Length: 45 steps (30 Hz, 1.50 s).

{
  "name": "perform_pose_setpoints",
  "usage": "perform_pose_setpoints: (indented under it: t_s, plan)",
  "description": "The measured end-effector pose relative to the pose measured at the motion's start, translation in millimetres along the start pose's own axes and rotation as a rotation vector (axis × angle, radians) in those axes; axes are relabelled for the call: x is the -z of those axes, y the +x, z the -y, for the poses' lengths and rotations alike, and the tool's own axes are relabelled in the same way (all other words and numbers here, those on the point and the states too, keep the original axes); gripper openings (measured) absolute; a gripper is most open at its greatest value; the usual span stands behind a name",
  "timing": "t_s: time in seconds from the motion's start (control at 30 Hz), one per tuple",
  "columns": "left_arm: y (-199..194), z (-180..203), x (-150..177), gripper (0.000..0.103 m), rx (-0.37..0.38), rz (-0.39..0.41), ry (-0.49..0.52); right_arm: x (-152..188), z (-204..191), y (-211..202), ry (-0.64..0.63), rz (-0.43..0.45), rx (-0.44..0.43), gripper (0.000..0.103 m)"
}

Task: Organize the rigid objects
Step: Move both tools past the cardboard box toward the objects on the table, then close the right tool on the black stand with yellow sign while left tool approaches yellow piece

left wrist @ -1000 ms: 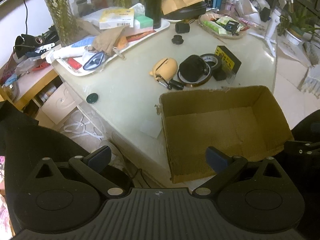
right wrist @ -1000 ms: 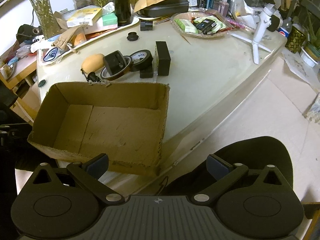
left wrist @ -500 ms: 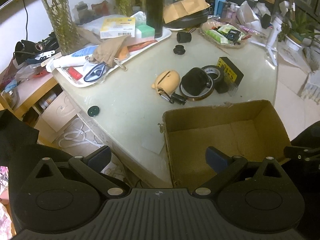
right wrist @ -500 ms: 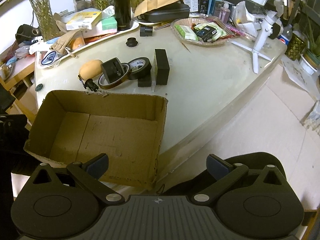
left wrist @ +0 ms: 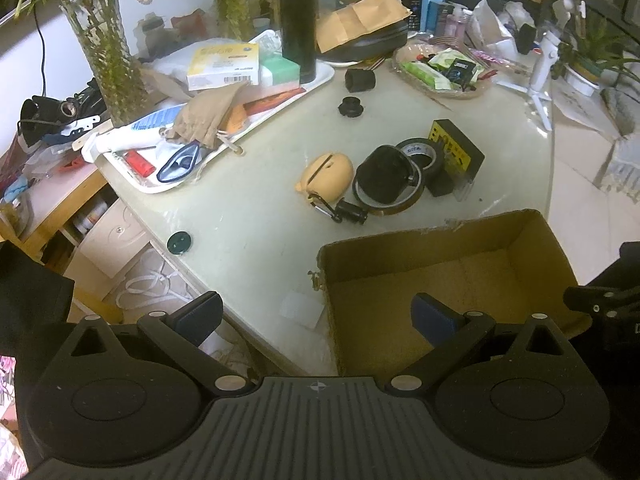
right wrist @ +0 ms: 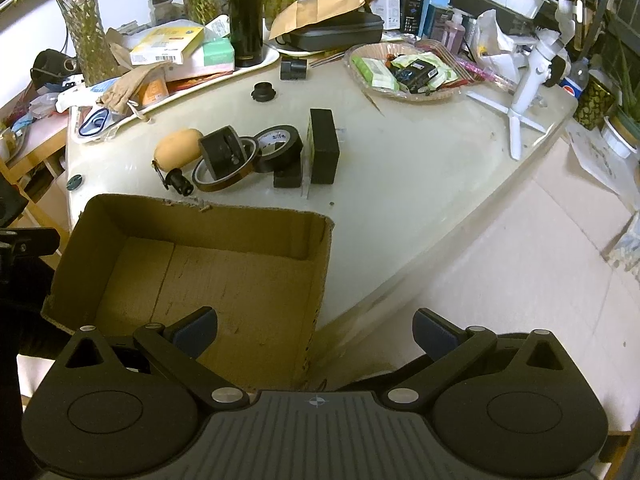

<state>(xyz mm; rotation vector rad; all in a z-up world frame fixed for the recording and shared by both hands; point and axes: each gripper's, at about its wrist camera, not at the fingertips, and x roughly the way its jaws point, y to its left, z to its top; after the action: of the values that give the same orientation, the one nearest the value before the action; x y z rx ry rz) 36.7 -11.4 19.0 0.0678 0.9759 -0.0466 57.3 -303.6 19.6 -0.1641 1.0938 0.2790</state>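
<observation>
An empty cardboard box [left wrist: 520, 236] [right wrist: 320, 264] sits at the near edge of the pale table. Just beyond it lies a cluster: a tan pouch [left wrist: 326, 172] [right wrist: 178, 146] with a carabiner, a black case [left wrist: 382, 172] [right wrist: 220, 150] resting on an amber tape ring, a black tape roll [left wrist: 422, 154] [right wrist: 280, 142] and a black block with a yellow label [left wrist: 454, 148] [right wrist: 324, 144]. My left gripper [left wrist: 316, 318] hovers open over the table's near edge, left of the box. My right gripper [right wrist: 316, 326] hangs open over the box's near right corner. Both hold nothing.
A white tray [left wrist: 320, 76] of boxes and a black flask [left wrist: 298, 20] stands at the back left. Two small black parts [left wrist: 352, 106] lie mid-table. A snack basket [right wrist: 400, 68] and white tripod [right wrist: 524, 92] stand at the back right. A green disc [left wrist: 179, 242] lies near the left edge.
Both grippers have drawn back and risen a little, so the table and box show lower in each view. Nothing on the table has moved; both stay open.
</observation>
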Motion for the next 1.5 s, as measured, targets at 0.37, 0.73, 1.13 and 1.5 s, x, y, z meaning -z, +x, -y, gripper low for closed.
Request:
perform_pose_setpoints:
  t_s: [0.37,0.73,1.13,1.5]
  plan:
    - [6,-1,-4,0.103,0.009,0.002,0.007,-11,12,5,0.016,0.026,-0.008,0.103]
    - [18,-10,-20,0.103,0.016,0.018,-0.006,-27,22,21,0.011,0.035,-0.016,0.103]
    - [38,-17,-35,0.103,-0.003,0.017,-0.01,-51,37,51,0.023,0.02,-0.04,0.103]
    - [54,-26,-50,0.103,-0.025,0.018,-0.028,-77,47,79,0.051,0.054,-0.086,0.103]
